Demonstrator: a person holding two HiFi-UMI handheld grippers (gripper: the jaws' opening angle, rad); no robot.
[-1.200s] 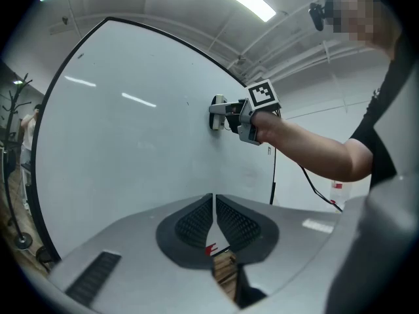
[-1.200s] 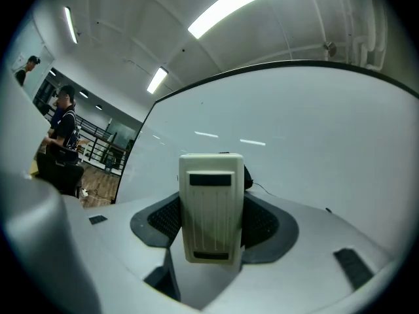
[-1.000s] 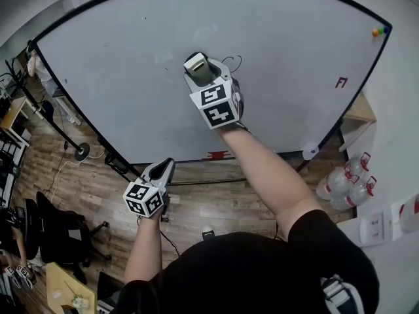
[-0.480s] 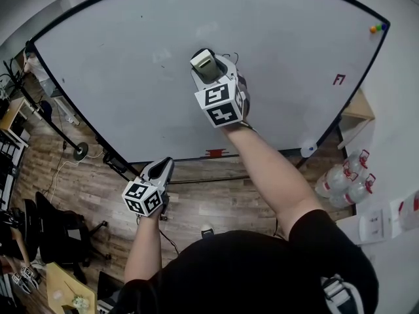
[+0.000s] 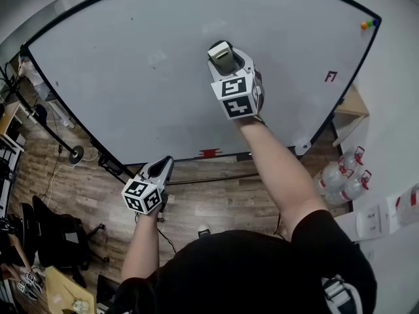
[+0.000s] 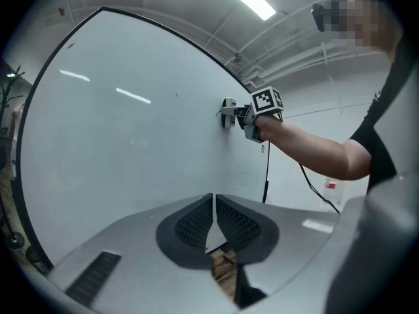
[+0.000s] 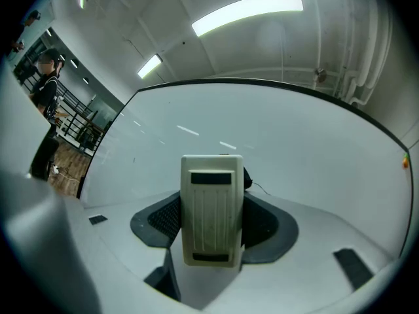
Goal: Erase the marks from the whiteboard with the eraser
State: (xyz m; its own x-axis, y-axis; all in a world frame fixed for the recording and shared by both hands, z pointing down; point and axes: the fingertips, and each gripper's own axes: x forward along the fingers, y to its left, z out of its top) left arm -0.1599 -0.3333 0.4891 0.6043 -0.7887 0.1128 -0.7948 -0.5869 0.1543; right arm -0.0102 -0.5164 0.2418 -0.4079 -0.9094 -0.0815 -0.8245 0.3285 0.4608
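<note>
Holding the eraser (image 5: 221, 52) against the whiteboard (image 5: 118, 77), the right gripper (image 5: 225, 60) is up near the board's middle, closer to the top edge than the bottom one. Its jaws are clamped on the eraser's two long sides; the right gripper view shows the cream, ribbed back of it standing upright and facing the camera. From the left gripper view the eraser's far face looks to be touching the board.

A thin dark squiggle (image 7: 260, 188) pokes out from behind the eraser's right side, touching it or as good as; can't tell how much of it sits under the eraser. There's also a faint smudge (image 5: 156, 59) off to the left of the eraser, and a small red mark (image 5: 331, 76) well away near the right edge. A few coloured magnets (image 5: 368, 24) sit in the top right corner.

The left gripper (image 5: 163, 164) hangs low, below the board's bottom edge and over the wood floor (image 5: 209, 201), pointing up at the board. Its jaws are pressed together with only a hairline slit showing; nothing is between them.

Some clear bottles (image 5: 345, 175) with red caps stand on the floor past the board's bottom right corner.
</note>
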